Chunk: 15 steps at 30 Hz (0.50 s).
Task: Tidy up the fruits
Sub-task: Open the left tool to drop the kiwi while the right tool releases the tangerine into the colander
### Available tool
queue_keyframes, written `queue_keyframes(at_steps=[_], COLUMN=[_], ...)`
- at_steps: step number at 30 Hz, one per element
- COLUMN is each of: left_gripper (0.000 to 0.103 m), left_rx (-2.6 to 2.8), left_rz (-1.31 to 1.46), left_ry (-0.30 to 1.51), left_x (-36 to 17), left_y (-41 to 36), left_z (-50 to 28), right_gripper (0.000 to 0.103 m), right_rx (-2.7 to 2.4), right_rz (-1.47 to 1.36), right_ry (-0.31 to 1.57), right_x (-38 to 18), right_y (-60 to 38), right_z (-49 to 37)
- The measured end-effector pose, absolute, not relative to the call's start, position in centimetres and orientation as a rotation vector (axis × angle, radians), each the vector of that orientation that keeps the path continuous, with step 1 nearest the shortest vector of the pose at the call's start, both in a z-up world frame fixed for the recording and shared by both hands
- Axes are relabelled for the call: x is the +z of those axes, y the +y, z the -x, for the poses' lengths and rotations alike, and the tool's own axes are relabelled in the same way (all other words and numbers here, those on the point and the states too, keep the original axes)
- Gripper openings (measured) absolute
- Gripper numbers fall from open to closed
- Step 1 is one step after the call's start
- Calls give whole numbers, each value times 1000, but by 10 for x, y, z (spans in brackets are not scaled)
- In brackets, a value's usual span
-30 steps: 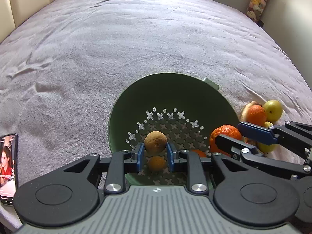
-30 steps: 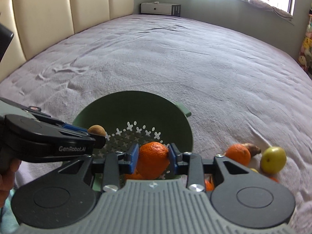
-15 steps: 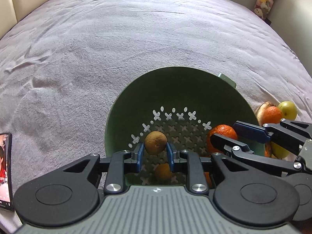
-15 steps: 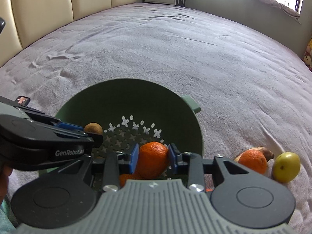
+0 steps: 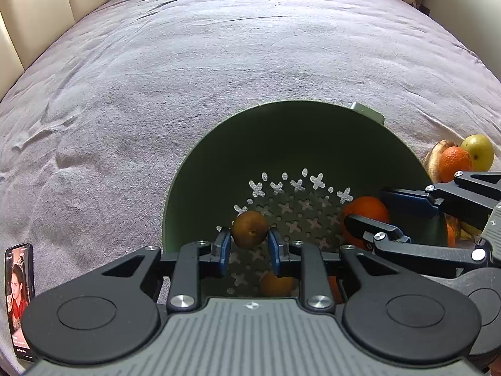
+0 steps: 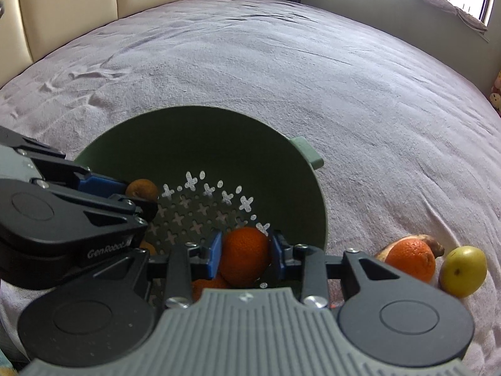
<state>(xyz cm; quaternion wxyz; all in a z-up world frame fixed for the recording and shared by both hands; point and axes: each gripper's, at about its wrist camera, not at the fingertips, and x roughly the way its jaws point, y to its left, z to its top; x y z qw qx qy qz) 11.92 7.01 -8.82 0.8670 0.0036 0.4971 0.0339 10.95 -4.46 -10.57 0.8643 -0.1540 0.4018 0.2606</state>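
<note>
A green perforated colander (image 5: 291, 138) (image 6: 200, 131) sits on the bed. Over its inside, my left gripper (image 5: 249, 244) is shut on a brown kiwi (image 5: 250, 228), also seen in the right wrist view as the kiwi (image 6: 142, 188). My right gripper (image 6: 245, 255) is shut on an orange (image 6: 245, 258), which shows in the left wrist view as the orange (image 5: 364, 213) at the colander's right side. Another orange fruit (image 5: 277, 285) lies on the colander's floor below my left gripper.
Right of the colander on the bedspread lie an orange (image 6: 411, 260), a yellow-green apple (image 6: 463, 271) and a brownish fruit (image 6: 433, 241) behind them. A phone (image 5: 18, 300) with a lit screen lies at the left. A padded headboard (image 6: 62, 9) stands at the far left.
Both grippers have sunk toward the colander, still holding the kiwi and the orange. The colander now fills more of both views.
</note>
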Motion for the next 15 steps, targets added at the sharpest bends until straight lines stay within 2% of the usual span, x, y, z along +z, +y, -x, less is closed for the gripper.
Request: queue_keyframes(at_steps=[4, 11, 15], left_gripper=[30, 40, 40], left_rx=[78, 90, 91], left_rz=[-23, -25, -12], left_ry=[1041, 1036, 1037], left_x=[-88, -85, -82], left_y=[68, 69, 70], left_z=[-119, -118, -118], right_gripper=[31, 32, 35], right_rx=[545, 547, 544], right_rz=[333, 344, 349], right_ry=[841, 825, 809], right_x=[-106, -104, -100], right_y=[-43, -44, -45], right_z=[-109, -106, -103])
